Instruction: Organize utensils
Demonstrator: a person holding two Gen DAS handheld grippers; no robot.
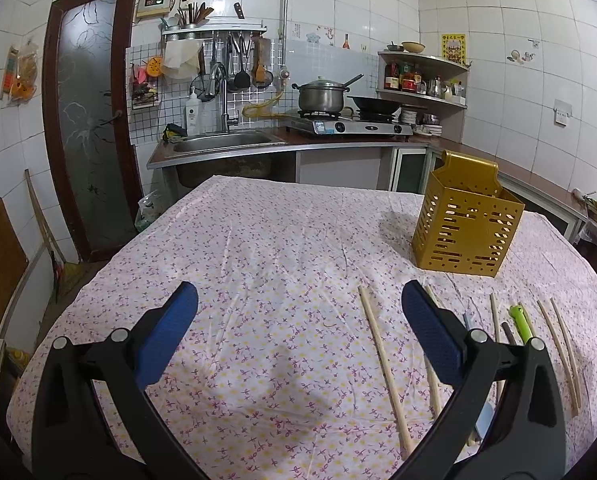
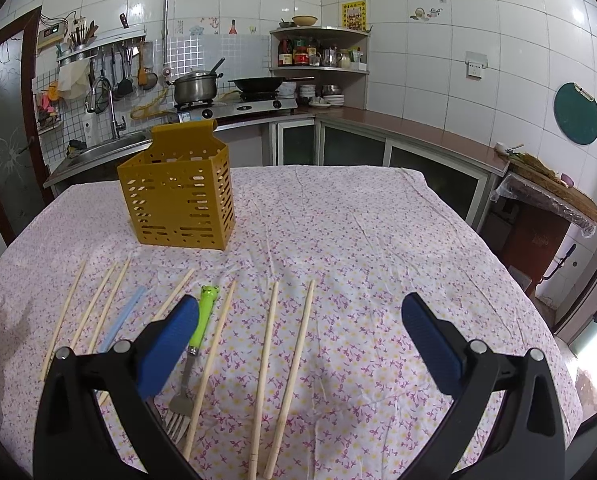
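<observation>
The left gripper (image 1: 298,316) hung above the desk (image 1: 258,248) with its blue pads spread wide and nothing between them; only flowered cloth lay below the gap. Ahead of it and to its right stood the yellow perforated utensil holder (image 1: 467,222), upright on the cloth. One wooden chopstick (image 1: 384,364) lay just inside its right finger, and further chopsticks, partly hidden behind that finger, lay beyond it together with a green-handled fork (image 1: 521,322) and a pair of chopsticks (image 1: 562,354) farthest to the right.

The right gripper (image 2: 300,316) was likewise spread wide and empty, held over the desk (image 2: 358,220). The utensil holder (image 2: 180,196) stood ahead of it and to its left, well apart from the fingers. Two chopsticks (image 2: 288,376) lay side by side directly under the gap, running away from the gripper. Beside its left finger lay the green-handled fork (image 2: 196,344), tines toward the camera, with another chopstick (image 2: 210,364) close along it. Farther left, past the finger, a pale blue straw-like stick (image 2: 122,318) and several more chopsticks (image 2: 64,316) lay on the cloth.
</observation>
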